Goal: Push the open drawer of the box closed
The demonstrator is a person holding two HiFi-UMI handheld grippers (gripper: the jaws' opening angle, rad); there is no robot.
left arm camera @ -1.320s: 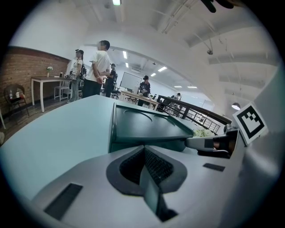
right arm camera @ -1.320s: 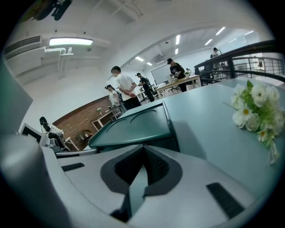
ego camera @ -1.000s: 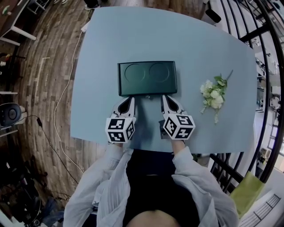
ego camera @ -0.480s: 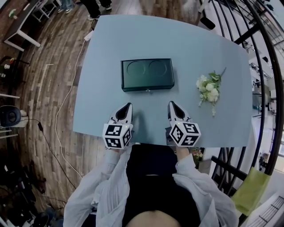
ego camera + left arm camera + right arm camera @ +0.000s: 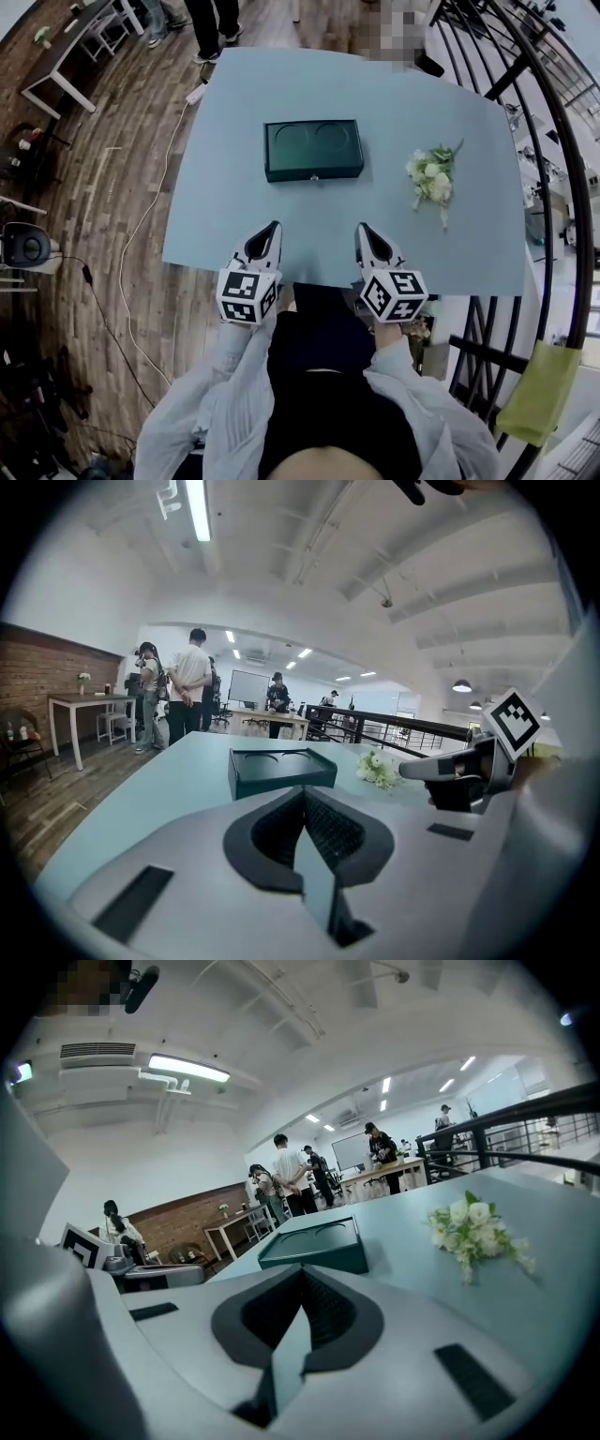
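Note:
The dark green box (image 5: pixel 312 148) lies flat at the middle of the light blue table (image 5: pixel 225 216), its front face flush and a small knob at the middle of that face. My left gripper (image 5: pixel 270 229) and right gripper (image 5: pixel 364 231) hover side by side over the table's near edge, well short of the box and apart from it. Both are shut with nothing held. In the left gripper view the box (image 5: pixel 279 769) sits ahead of the gripper (image 5: pixel 302 795). The right gripper view shows the box (image 5: pixel 314 1245) beyond the gripper (image 5: pixel 302 1281).
A small bunch of white flowers (image 5: pixel 429 174) lies on the table right of the box. A black railing (image 5: pixel 553 187) runs along the right side. People stand beyond the table's far end (image 5: pixel 192 682). A white cable (image 5: pixel 141 234) trails over the wooden floor at left.
Both grippers have drawn back from the box's front face toward the near table edge. The box stands alone, its front flush.

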